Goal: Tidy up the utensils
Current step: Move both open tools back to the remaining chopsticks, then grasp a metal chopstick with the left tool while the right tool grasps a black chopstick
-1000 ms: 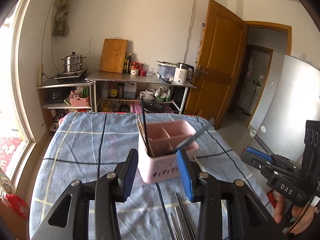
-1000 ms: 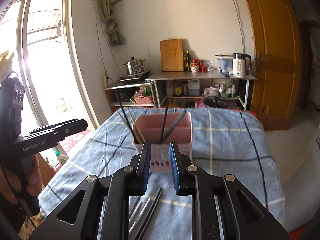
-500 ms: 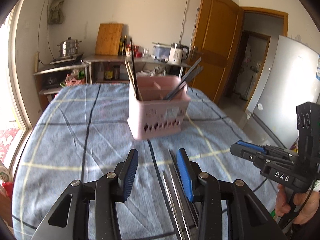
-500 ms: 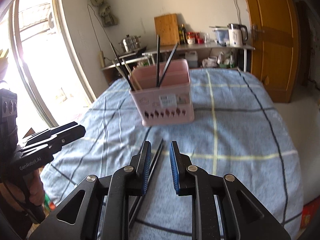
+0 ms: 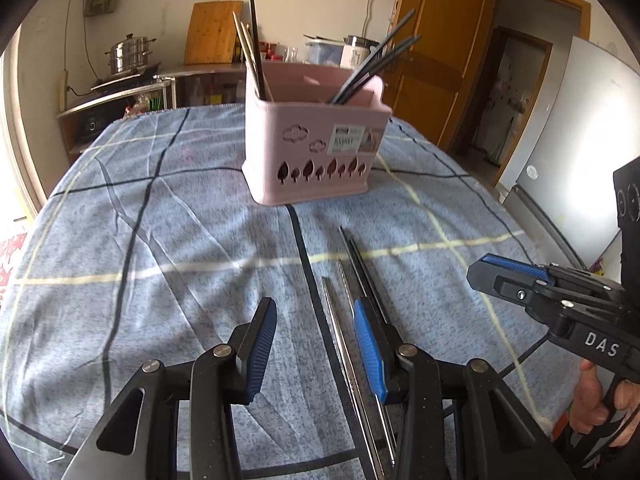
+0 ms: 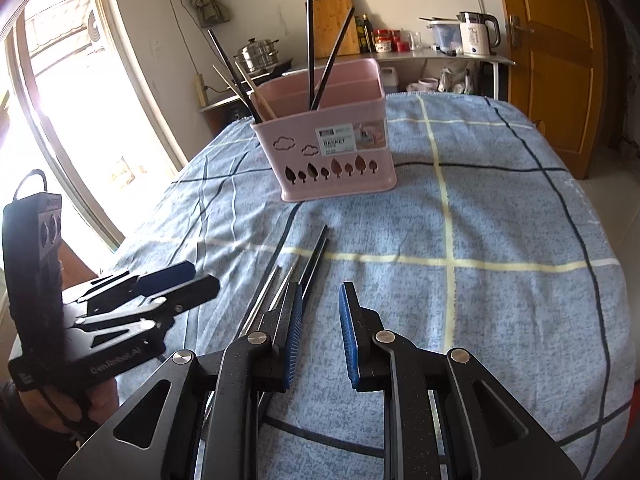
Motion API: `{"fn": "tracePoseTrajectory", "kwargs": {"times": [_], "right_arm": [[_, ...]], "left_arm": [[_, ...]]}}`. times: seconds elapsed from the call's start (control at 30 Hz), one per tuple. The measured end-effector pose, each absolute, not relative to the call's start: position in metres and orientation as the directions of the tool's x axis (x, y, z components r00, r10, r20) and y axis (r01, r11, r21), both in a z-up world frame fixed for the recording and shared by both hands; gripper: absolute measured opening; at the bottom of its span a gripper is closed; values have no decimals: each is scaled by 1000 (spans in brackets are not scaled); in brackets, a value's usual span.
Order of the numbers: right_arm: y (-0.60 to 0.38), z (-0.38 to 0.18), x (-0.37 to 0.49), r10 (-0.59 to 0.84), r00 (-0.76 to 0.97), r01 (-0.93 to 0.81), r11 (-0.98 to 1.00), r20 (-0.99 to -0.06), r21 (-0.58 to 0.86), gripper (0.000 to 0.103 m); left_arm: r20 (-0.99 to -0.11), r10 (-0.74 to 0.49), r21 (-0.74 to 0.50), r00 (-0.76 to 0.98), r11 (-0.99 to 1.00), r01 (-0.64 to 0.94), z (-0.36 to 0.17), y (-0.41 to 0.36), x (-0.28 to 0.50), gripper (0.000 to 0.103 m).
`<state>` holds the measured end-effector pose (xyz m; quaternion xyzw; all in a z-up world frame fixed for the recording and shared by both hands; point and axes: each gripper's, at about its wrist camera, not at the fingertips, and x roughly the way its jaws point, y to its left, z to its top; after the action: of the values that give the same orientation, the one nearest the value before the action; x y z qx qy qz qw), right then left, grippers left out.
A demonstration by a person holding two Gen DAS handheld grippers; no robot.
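Both grippers have dropped toward the table since the earlier frames; the pink basket (image 5: 316, 136), formerly just past the fingertips, now sits well beyond them, and the loose chopsticks (image 5: 352, 292) are in reach.

Left gripper (image 5: 316, 344): jaws parted, nothing between the pads, only tablecloth (image 5: 160, 248) showing in the gap. Its right-hand finger lies over the loose bundle. Right gripper (image 6: 320, 328): jaws parted more narrowly, also empty; the bundle runs just outside its left-hand finger.

Judgement on the step: this is the reach for the loose sticks. Neither gripper straddles them yet. Whichever picks should shift sideways until one or two rods lie squarely between the pads, come down flat to the cloth, and close near mid-length so the rods do not pivot. The cloth is wrinkled and soft; pads may snag it if pressed hard.

Loose utensils: several thin rods lying side by side, roughly parallel, pointing toward the basket. Some look like bright metal (image 6: 264, 300), others dark (image 6: 316, 256). Exact count unclear where the fingers cover them.

Further out, the basket stands upright on the cloth, label and tree-shaped cut-outs facing the grippers. It has inner dividers. Dark sticks (image 6: 320, 60) lean in one section, pale wooden ones (image 6: 244, 88) and another dark one in another.
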<state>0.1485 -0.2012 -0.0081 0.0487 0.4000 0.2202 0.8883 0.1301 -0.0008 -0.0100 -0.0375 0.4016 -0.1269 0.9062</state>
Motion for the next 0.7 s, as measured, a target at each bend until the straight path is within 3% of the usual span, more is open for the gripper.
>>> {"fn": "tracePoseTrajectory", "kwargs": {"times": [0.2,0.33,0.47,0.53,0.57,0.7], "right_arm": [[-201,-17,153,434,565,-348,897,-702,274,20],[-202,-23,156,434,553,-343,896,-711,281,20],[-202,-26,158,435,546,-338,896,-716,287,20],[-201,-27,160,436,542,-337,896,-719,289,20],[-200,-28,161,437,539,-338,895,-720,291,20],[-194,-31,164,444,527,-346,891,-725,294,20]], "left_arm": [[-746,-257,-174,614,966,194,-28,-7,141,39],[-774,-237,-158,587,970,184,-40,-13,152,26],[-778,-231,-150,585,971,184,-44,-14,158,21],[-783,-213,-128,584,975,183,-44,-16,159,5],[-789,-188,-102,585,979,177,-46,-16,160,2],[-789,-213,-137,576,975,173,-44,-9,161,2]]}}
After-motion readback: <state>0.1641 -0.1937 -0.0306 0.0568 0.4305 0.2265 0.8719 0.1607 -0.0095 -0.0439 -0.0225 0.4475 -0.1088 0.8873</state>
